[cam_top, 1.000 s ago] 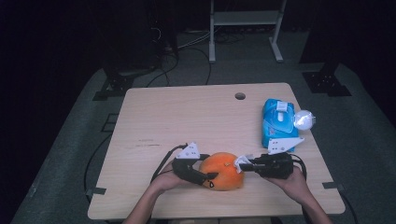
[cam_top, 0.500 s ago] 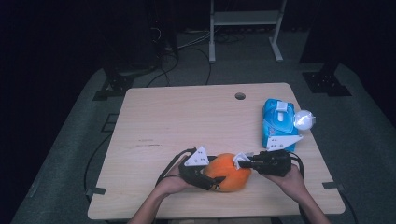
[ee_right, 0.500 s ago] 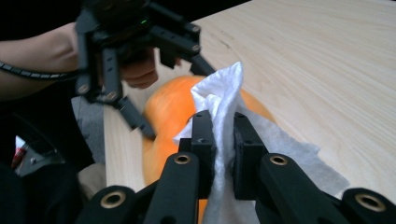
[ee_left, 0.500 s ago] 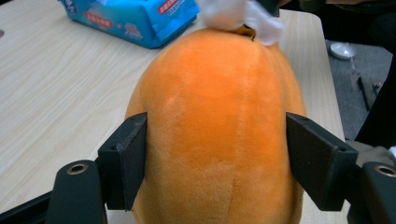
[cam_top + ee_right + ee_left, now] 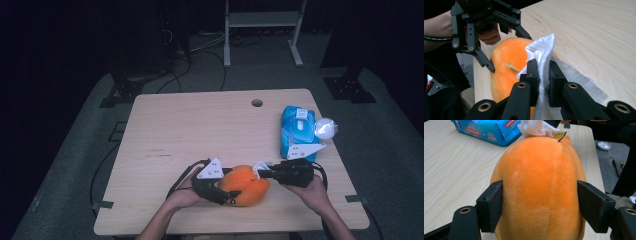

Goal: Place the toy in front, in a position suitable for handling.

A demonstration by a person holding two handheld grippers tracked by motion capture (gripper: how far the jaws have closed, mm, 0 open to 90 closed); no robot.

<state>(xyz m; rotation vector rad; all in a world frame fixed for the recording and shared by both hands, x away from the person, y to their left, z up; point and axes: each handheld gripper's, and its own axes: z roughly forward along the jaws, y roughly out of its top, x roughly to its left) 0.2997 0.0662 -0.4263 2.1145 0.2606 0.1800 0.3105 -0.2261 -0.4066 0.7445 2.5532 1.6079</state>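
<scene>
- The left gripper (image 5: 231,192) clamps an orange plush pumpkin (image 5: 245,185), one jaw pressed to each flank; the pumpkin sits at the near edge of the surface (image 5: 200,125).
- The right gripper (image 5: 262,172) is closed on a white wipe (image 5: 541,53), held against the pumpkin's top.
- Step in hand, likely: wiping the toy. Next calls for rubbing strokes while the left keeps it steady.
- A blue wipes pack (image 5: 298,129) lies well apart on the right; nothing blocks the work.
</scene>
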